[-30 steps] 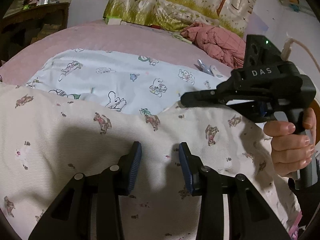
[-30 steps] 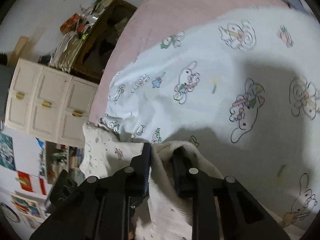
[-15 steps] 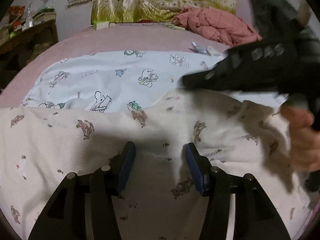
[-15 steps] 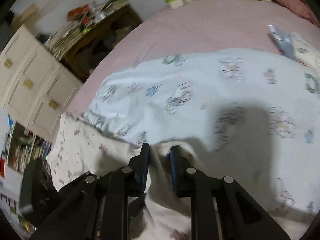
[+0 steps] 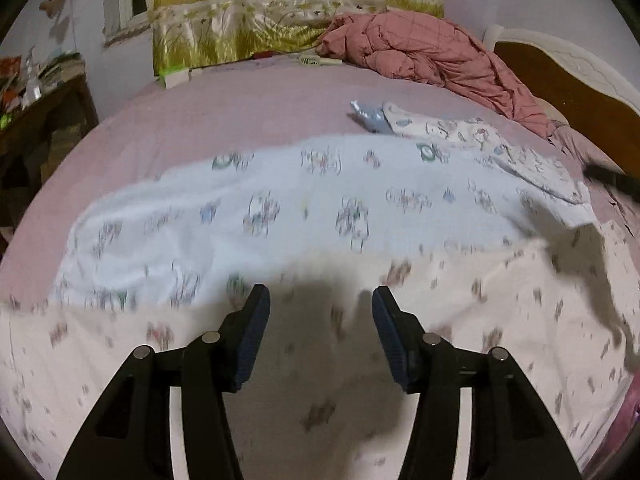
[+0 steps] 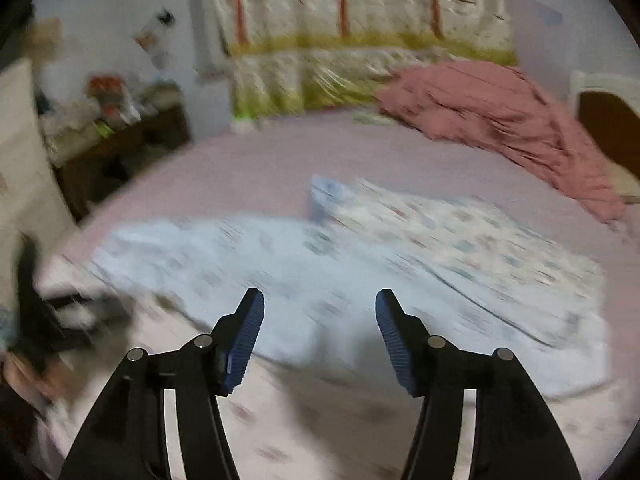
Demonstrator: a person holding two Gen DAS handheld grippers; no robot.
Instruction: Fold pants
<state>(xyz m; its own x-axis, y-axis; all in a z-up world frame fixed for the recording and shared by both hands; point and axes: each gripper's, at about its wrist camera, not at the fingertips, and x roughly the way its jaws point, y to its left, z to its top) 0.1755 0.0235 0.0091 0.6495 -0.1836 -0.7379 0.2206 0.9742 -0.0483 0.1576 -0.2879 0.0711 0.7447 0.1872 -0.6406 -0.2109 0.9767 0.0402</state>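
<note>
- Left wrist view: the left gripper (image 5: pixel 318 322) hangs over the cream printed pants (image 5: pixel 320 400), jaws about half open with nothing between them, having just widened.
- Right wrist view: the right gripper (image 6: pixel 318 326) has just sprung apart and holds nothing; cream cloth lies below its blue pads (image 6: pixel 246 344).
- The pants spread across the near edge of the bed (image 5: pixel 240 112), from 8 o'clock round to 4 o'clock in the left view, overlapping a pale blue cartoon-print sheet (image 5: pixel 280 208) at 12 o'clock.
- A pink quilt (image 5: pixel 432 56) is heaped at 1 o'clock; a folded printed garment (image 5: pixel 460 132) lies beside the sheet.
- Motion blur smears both views, so the fold line may be less neat than it appears.
- Risk: with both grippers free, the loose cloth could slump or unfold; a careless regrasp might pinch the sheet along with the pants.
</note>
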